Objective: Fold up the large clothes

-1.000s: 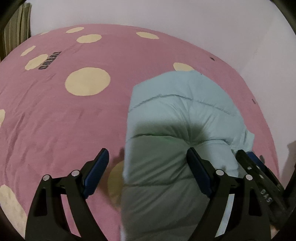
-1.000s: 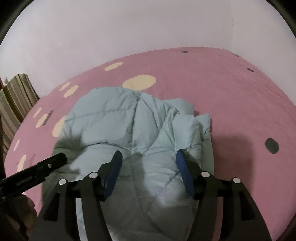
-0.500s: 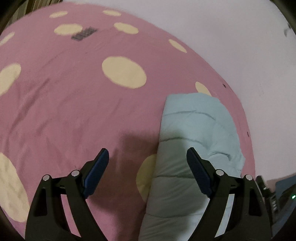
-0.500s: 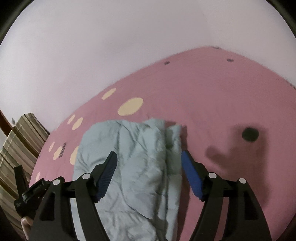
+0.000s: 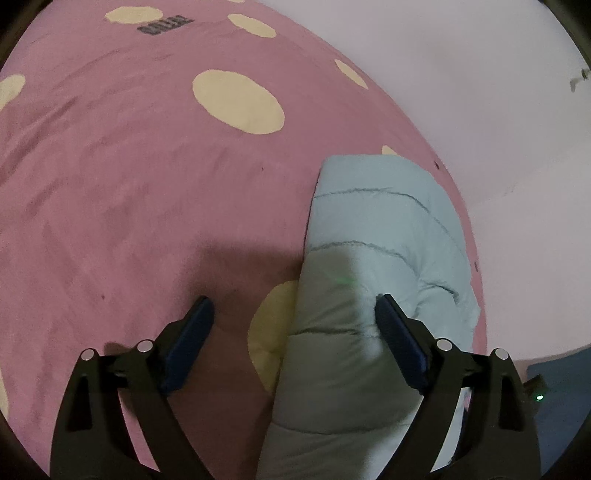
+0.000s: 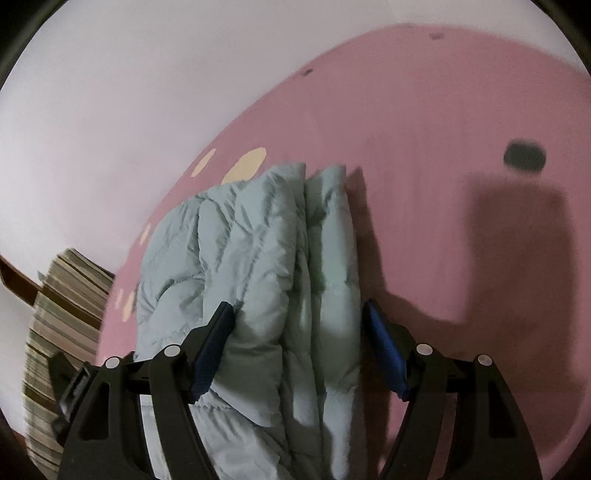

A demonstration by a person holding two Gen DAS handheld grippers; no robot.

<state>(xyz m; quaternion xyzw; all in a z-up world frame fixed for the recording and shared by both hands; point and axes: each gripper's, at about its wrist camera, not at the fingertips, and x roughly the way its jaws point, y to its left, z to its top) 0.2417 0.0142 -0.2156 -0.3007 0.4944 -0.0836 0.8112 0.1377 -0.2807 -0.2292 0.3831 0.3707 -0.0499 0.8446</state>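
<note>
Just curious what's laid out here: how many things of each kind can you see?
Hand-held gripper: 2, left and right
Pale blue padded jacket: 1
Pink spotted bedspread: 1
Striped cloth: 1
Total: 5

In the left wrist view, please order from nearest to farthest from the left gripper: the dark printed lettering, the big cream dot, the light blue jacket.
From the left gripper:
1. Light blue jacket, partly between the fingers, right side.
2. Big cream dot, mid-blanket.
3. Dark printed lettering, top edge.

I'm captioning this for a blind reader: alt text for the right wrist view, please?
A folded pale blue padded jacket lies on a pink spotted bedspread, between the open right gripper fingers. A white wall stands behind.
</note>
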